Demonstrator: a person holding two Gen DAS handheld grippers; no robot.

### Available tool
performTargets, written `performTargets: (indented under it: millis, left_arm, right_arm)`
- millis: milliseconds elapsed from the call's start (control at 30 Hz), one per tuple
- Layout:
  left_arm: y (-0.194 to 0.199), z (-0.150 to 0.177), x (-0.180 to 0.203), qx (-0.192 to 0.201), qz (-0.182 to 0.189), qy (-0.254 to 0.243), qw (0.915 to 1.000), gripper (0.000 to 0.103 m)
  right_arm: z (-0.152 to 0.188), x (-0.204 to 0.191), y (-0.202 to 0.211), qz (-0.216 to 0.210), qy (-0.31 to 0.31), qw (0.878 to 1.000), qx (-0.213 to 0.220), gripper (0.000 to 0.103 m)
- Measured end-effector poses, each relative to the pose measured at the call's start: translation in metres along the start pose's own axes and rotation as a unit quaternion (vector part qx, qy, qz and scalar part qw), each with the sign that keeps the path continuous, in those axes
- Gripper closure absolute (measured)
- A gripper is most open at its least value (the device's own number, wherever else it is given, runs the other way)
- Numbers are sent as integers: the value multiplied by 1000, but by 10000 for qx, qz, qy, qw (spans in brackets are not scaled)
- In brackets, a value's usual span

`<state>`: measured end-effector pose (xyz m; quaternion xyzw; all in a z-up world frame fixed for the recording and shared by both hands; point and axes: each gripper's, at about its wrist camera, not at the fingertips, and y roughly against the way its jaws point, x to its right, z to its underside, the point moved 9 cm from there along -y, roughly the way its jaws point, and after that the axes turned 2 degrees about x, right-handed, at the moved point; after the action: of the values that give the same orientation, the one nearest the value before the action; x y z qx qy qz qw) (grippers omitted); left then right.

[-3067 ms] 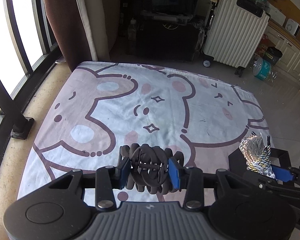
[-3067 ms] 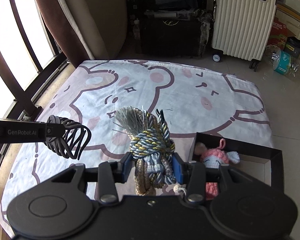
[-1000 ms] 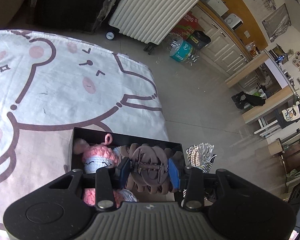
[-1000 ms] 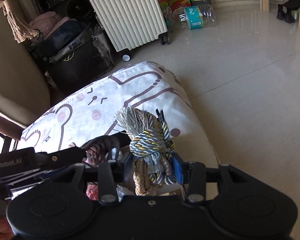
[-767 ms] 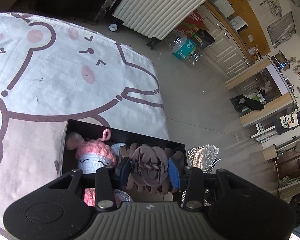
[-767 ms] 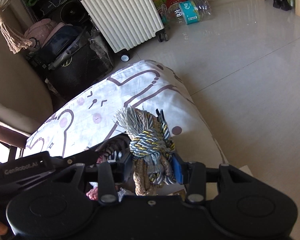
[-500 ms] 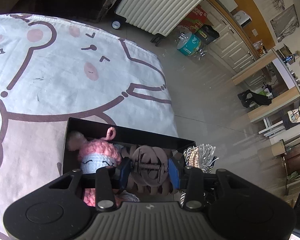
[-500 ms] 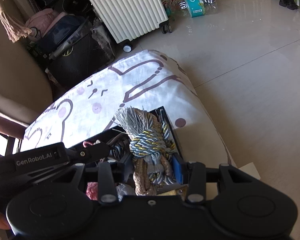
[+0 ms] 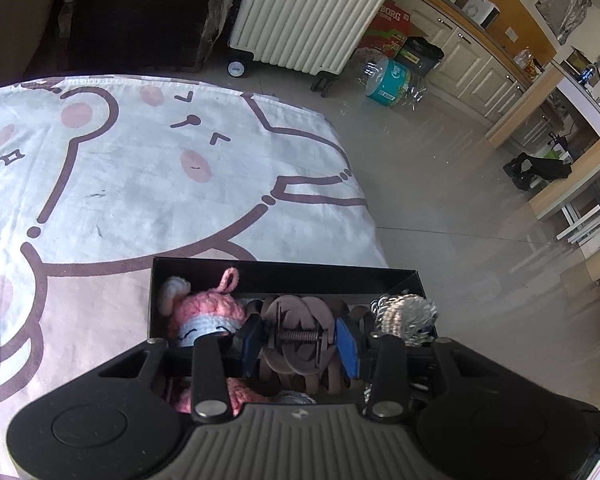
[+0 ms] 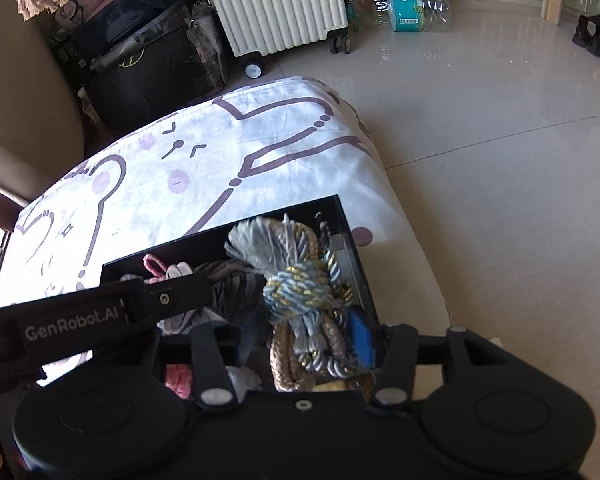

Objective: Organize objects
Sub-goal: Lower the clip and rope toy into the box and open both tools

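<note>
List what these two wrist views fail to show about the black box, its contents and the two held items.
- Black box: its near wall and floor, hidden by the left gripper in the left wrist view.
- Pink crochet toy: lower half, behind the same gripper.
- Hair claw: whether it touches anything below.
- Rope tassel: its lower end, behind the right gripper in the right wrist view.

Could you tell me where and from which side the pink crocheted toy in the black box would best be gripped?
Probably by its rounded pink head, coming from above. The crocheted toy lies low at the left end of the black box, whose walls block a sideways approach. The small loop on top looks too thin to pinch reliably. The hair claw in the left gripper crowds its right side.
</note>
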<state>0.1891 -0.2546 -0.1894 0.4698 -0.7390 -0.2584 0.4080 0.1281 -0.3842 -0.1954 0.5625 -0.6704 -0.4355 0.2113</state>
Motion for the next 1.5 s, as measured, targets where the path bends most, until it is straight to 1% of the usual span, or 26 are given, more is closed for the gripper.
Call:
performTargets:
  millis: [100, 167, 233, 300, 367, 400, 467, 533, 633, 767, 900, 1000, 1033, 1100, 1200, 1233, 1333, 1500]
  left_arm:
    - [5, -5, -1, 145, -103, -69, 9998, 61]
    - [4, -4, -3, 76, -38, 2, 10000, 61]
    - [0, 0, -3, -65, 44, 53, 10000, 61]
    - [-3, 4, -2, -145, 57, 6, 9999, 61]
    - [-7, 6, 0, -120, 38, -56, 9999, 60]
    - [-8, 6, 0, -102, 27, -77, 9999, 60]
    - [-12, 8, 0, -102, 33, -57, 9999, 54]
    - [-19, 12, -2, -197, 121, 4, 9997, 51]
    - [-21, 13, -1, -228, 147, -39, 9996, 49]
    - [-16, 9, -4, -228, 240, 178, 9993, 49]
    - [-3, -1, -10, -44, 292, 406, 9987, 50]
    - [1, -5, -14, -18, 325, 517, 9981, 50]
    - [2, -6, -15, -19, 307, 516, 9982, 52]
    - [4, -6, -17, -34, 249, 469, 9986, 52]
    - [5, -5, -18, -81, 174, 373, 9991, 53]
    - [6, -5, -18, -95, 151, 331, 9993, 53]
    - [10, -4, -17, -72, 51, 155, 9998, 53]
    - [22, -6, -15, 47, -193, -211, 9996, 53]
  right_arm:
    - [-3, 0, 8, -92, -79, 9999, 55, 45]
    - [-6, -1, 14, -85, -40, 9999, 140, 47]
    - [-7, -2, 17, 0, 85, 9998, 179, 53]
    - [-8, -2, 20, -5, 41, 9998, 192, 70]
    - [-10, 2, 24, -79, -119, 9997, 196, 76]
    - [-12, 4, 26, -100, -183, 9995, 237, 77]
    - [-13, 7, 30, -121, -283, 9992, 272, 79]
    - [-12, 9, 30, -167, -337, 9991, 211, 82]
    - [-5, 8, 25, -193, -321, 9993, 52, 86]
    - [-2, 8, 17, -169, -329, 9993, -35, 92]
    - [-4, 12, 10, -175, -471, 9987, 20, 94]
    - [-2, 9, -2, -70, -335, 9994, -44, 97]
    - [0, 8, -6, -27, -269, 9996, -106, 97]
    - [2, 4, -11, -42, -185, 9997, -121, 99]
    - [6, 0, -16, -139, -279, 9990, -322, 102]
    - [8, -1, -17, -142, -258, 9990, -331, 102]
    - [6, -2, -12, -78, -183, 9995, -255, 102]
    - [-2, -4, 4, -130, -239, 9996, -33, 101]
